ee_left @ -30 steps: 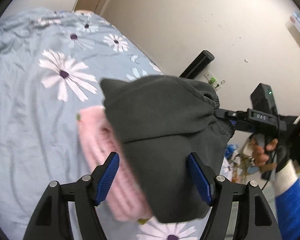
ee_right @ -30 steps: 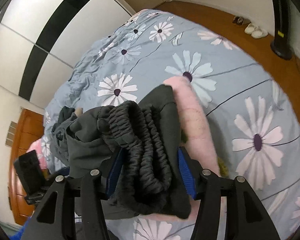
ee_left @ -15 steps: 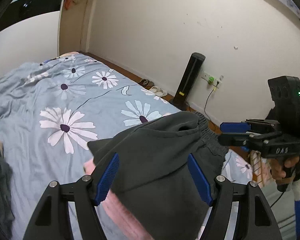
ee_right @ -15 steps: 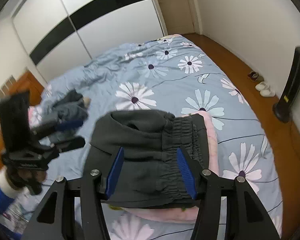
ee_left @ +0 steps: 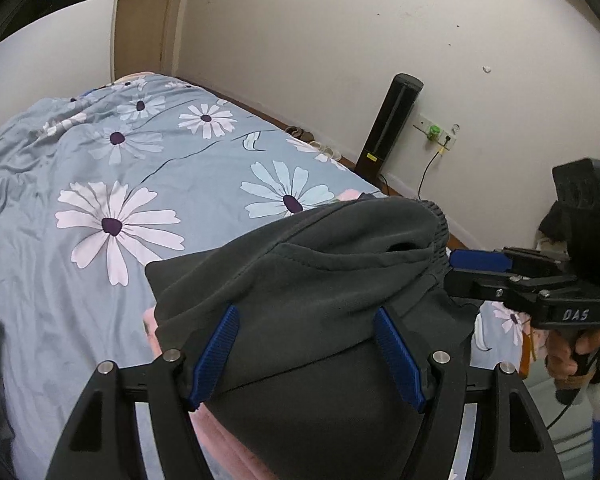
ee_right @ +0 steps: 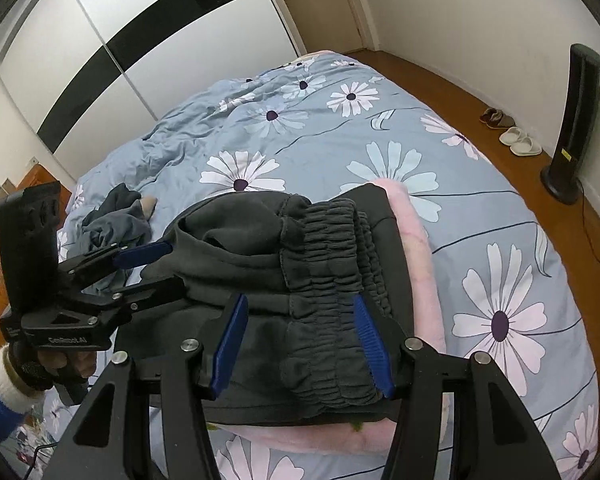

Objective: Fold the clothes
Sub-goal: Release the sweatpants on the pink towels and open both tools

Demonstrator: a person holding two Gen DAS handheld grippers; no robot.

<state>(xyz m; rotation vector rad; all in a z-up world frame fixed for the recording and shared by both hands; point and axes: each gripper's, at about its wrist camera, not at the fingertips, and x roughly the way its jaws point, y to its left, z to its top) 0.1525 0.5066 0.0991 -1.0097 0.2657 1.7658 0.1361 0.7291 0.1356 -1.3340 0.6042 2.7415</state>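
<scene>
My left gripper (ee_left: 306, 350) and right gripper (ee_right: 300, 340), jaws spread, straddle the folded dark trousers (ee_right: 300, 264) on the pink garment (ee_right: 420, 264).

You can read "DAS" in white letters on black body of your right tongs (ee_left: 476, 270), seen from left wrist camera. On black body of your left tongs (ee_right: 152, 266), seen from right wrist camera, small white word reads about like "GenRobot.AI"; letters tiny, not sure. Black tower fan (ee_right: 572, 124) by wall has small yellow sticker low down; words on it too small to read. No other words or numbers to read.
</scene>
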